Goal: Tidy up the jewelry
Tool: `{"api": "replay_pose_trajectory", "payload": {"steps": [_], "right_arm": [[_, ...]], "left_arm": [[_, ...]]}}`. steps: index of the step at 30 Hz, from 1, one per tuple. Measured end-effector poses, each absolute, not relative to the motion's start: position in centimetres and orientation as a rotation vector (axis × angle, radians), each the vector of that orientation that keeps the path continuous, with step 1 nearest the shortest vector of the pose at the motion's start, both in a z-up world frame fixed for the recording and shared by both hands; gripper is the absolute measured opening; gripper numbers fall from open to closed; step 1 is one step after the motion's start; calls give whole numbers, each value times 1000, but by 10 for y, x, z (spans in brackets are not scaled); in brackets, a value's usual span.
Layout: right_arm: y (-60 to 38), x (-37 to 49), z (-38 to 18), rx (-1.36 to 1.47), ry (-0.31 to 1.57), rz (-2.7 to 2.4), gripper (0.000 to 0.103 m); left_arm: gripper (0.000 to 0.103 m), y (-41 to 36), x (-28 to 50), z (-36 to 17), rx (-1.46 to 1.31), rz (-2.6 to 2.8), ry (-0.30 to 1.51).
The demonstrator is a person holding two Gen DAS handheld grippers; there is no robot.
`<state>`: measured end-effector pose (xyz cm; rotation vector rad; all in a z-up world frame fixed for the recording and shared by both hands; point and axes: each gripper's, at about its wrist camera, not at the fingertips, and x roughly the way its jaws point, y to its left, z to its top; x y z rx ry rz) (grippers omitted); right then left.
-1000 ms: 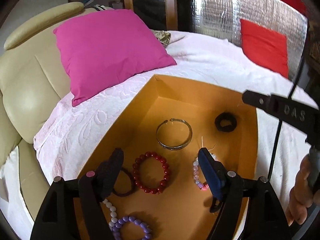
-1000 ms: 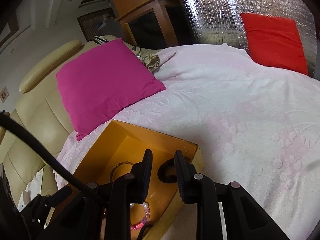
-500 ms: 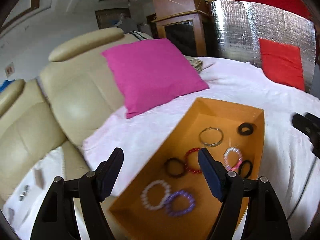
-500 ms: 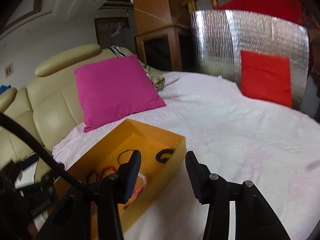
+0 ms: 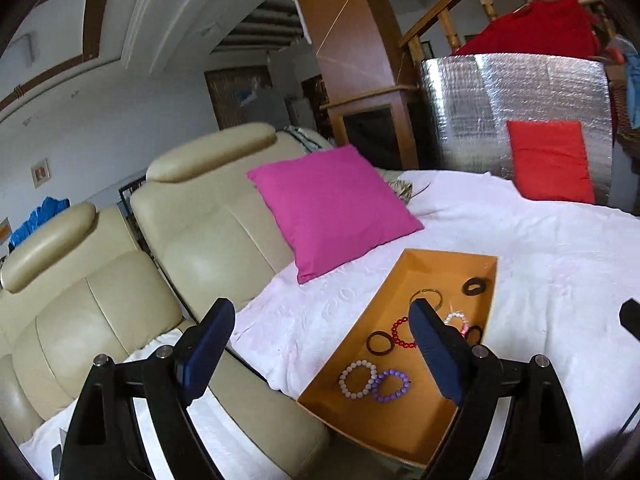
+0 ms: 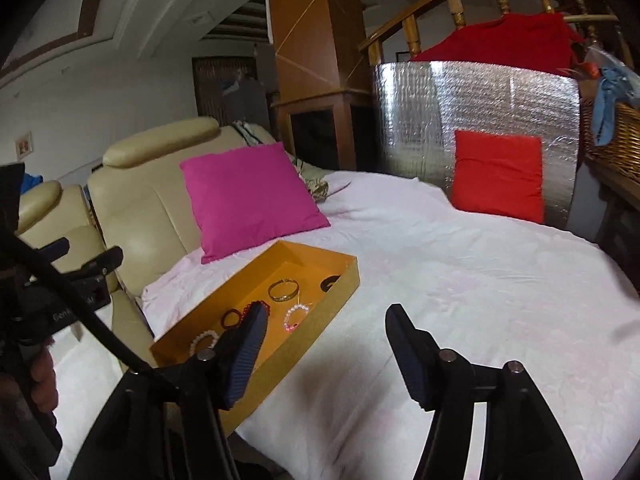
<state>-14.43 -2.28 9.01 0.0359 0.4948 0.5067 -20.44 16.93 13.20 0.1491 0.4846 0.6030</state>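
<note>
An orange tray (image 5: 404, 272) lies on a white bedspread (image 5: 560, 248) and holds the jewelry. Nearest me, a white bead bracelet (image 5: 357, 380) touches a purple bead bracelet (image 5: 391, 386). Further in lie a dark ring (image 5: 379, 343), a red bead bracelet (image 5: 401, 333), a pink bead bracelet (image 6: 296, 316), a gold bangle (image 6: 283, 290) and a black scrunchie (image 5: 474, 286) at the far end.

My left gripper (image 5: 320, 354) hangs above the tray's near left side, its 2 jaws opening wide with nothing between them. My right gripper (image 6: 325, 356) hangs just beside the tray's right wall, jaws also opening and bare; its left finger hides part of the red beads.

A magenta pillow (image 5: 332, 208) leans on a cream sofa (image 5: 192, 240) beyond. A red cushion (image 6: 498, 176) rests against a silver panel (image 6: 460, 108).
</note>
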Motion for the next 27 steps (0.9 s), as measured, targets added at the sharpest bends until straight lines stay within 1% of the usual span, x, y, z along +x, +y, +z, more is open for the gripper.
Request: {"api": "replay_pose_trajectory", "payload": {"steps": [9,11,18,21,27], "right_arm": [[-39,-208,130,18,430,491,76],[-39,-220,135,18,426,499,79],[-33,-247,141,-25,448,488,79],[-32,-254,142,-28,457,491,79],[-22,-259,142,-36,483,501,80]], "left_arm": [[89,146,-256,157,166,588,450],[90,142,-268,163,175,600,434],[91,138,-298,178,163,604,407],[100,141,-304,181,143,616,396],[100,147,-308,181,132,640,385]]}}
